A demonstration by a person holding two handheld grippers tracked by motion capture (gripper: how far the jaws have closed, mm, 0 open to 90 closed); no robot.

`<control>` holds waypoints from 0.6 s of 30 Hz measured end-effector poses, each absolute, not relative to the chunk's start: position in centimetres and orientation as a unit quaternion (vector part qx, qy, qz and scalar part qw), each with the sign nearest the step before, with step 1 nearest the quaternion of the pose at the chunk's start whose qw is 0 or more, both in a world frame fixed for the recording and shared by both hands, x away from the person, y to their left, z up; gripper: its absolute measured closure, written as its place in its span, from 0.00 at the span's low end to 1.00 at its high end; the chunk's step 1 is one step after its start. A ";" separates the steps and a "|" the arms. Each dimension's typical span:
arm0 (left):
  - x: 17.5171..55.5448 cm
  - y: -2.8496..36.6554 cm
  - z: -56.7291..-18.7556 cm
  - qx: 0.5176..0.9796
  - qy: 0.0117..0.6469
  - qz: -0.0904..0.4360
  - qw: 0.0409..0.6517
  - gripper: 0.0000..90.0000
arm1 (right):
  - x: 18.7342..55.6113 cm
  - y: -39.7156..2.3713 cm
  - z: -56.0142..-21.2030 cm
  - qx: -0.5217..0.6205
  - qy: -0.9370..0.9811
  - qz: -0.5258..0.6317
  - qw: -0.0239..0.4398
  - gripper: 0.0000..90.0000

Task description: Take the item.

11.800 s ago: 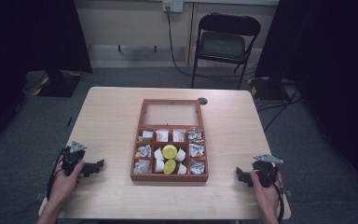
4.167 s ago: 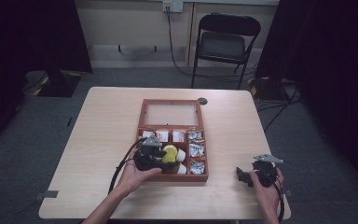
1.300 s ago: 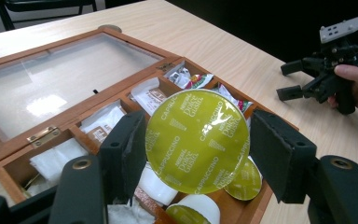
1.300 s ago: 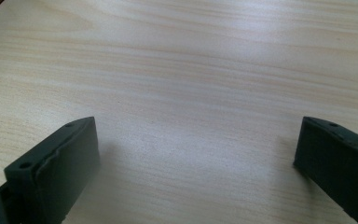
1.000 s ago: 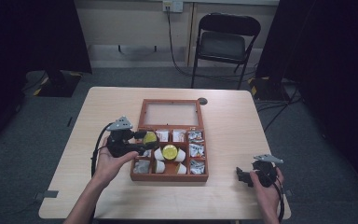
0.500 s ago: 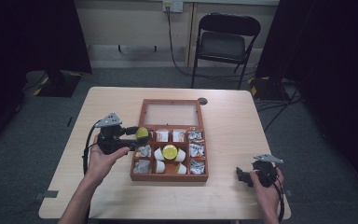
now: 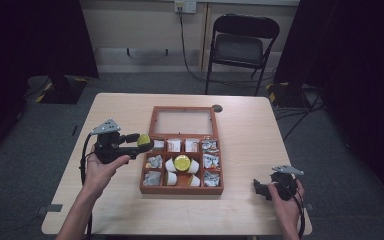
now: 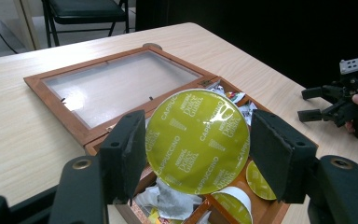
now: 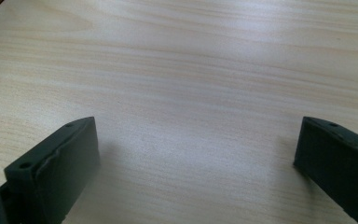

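Room: you're working in dim surroundings, table lit from above.
Glare: bright sheen on your glass lid and capsule foil.
Focus: your near jaws look soft.

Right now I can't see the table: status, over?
Left gripper shut on green capsule, lifted beside wooden box. Right gripper open, resting on table. Nothing in the way.

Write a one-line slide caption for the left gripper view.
Left gripper holds a yellow-green cappuccino capsule above the open wooden box.
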State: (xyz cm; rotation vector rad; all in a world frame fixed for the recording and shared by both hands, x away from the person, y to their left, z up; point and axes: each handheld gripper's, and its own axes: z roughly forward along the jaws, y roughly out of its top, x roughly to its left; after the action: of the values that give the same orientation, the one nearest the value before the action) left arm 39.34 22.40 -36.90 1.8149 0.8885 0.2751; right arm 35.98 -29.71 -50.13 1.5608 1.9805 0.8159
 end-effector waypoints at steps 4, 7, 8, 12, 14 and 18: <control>39.3 22.7 -36.9 0.760 0.374 0.117 0.518 0.42 | 36.0 -29.7 -50.1 0.571 0.725 0.299 0.243 0.00; 39.3 23.3 -36.9 0.758 0.379 0.120 0.517 0.42 | 36.0 -29.7 -50.1 0.571 0.725 0.299 0.243 0.00; 39.2 23.8 -36.9 0.757 0.383 0.125 0.514 0.42 | 36.0 -29.7 -50.1 0.570 0.726 0.299 0.243 0.00; 39.2 25.0 -37.2 0.755 0.394 0.131 0.508 0.42 | 36.0 -29.7 -50.1 0.571 0.725 0.299 0.242 0.00; 39.2 25.6 -37.5 0.756 0.397 0.131 0.505 0.42 | 36.0 -29.7 -50.1 0.571 0.725 0.299 0.243 0.00; 39.0 26.7 -37.9 0.750 0.407 0.133 0.504 0.42 | 36.0 -29.7 -50.1 0.570 0.725 0.299 0.243 0.00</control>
State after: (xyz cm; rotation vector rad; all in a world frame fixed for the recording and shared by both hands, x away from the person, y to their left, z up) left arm 39.01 26.67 -37.94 1.8112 0.9828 0.3202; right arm 35.99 -29.73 -50.13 1.5589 1.9826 0.8170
